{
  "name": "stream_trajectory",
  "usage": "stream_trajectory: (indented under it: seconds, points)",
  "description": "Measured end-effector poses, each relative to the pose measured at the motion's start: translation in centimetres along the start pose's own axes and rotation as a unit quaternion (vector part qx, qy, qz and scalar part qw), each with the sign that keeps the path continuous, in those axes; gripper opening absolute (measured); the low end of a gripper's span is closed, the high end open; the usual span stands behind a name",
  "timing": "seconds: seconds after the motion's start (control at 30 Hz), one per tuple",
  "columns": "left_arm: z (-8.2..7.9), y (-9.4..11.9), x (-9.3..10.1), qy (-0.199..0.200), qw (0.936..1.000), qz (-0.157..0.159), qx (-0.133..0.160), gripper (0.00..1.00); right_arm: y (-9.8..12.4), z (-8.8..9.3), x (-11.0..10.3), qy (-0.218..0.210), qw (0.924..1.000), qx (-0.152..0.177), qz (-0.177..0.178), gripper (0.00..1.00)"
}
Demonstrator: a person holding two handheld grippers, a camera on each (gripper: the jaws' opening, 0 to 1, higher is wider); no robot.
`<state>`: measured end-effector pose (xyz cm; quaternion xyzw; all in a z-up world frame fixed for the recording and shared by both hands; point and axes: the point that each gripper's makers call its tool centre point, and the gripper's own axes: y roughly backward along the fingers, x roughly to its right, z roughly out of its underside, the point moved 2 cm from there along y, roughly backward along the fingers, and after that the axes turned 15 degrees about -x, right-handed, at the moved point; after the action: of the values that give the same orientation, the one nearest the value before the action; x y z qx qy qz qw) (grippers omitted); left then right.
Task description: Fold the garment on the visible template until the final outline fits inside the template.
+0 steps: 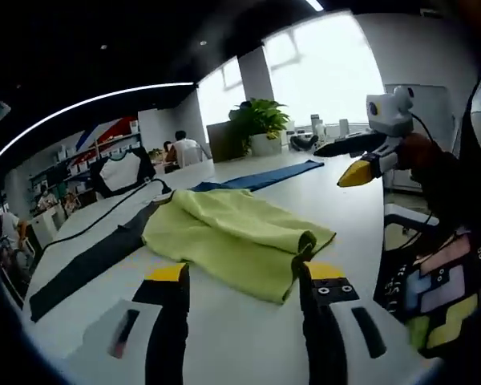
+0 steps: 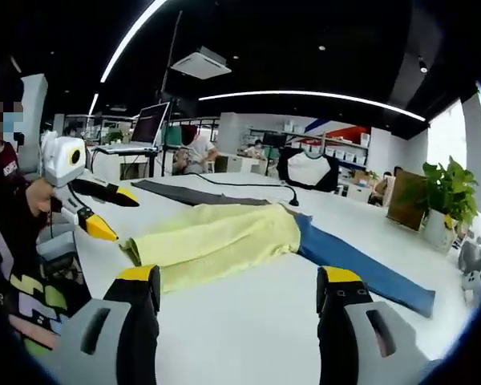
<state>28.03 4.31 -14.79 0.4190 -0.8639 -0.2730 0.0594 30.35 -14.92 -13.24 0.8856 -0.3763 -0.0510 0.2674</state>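
On table (image 1: 248,329) | folded yellow garment (image 1: 236,237) | blue template (image 2: 369,269) clearer from right

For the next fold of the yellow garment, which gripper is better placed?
Probably left. The left gripper is open with its jaws right at the yellow garment's near edge. The right gripper, also open, is held farther back over bare white table.

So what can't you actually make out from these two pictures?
- Template outline: the yellow-green garment covers the white table in the left gripper view; no marked outline can be made out.
- Blue strip: its near end runs under the garment in the right gripper view.
- Dark strip: its lower end sinks into the dark rim, left gripper view.
- Shelf items: too small to identify.
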Motion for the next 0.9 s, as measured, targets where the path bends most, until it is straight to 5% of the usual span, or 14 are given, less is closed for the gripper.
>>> stream_trajectory:
  seconds: [0.17,0.73,0.9]
  points:
    - [0.2,-0.9,0.7,-0.01,0.9997,0.012,-0.021,0.4,-1.6,-0.1,-1.2,0.023,0.9995,-0.019,-0.011,0.76]
    - [1.1,-2.3,0.6,0.033,0.9974,0.049,-0.04,0.36,-5.0,1.2,-4.0,0.043,0.992,-0.084,-0.084,0.48]
    - [1.5,-2.6,0.9,0.043,0.9959,0.062,-0.051,0.27,-5.5,2.2,-4.7,0.06,0.9876,-0.113,-0.091,0.41]
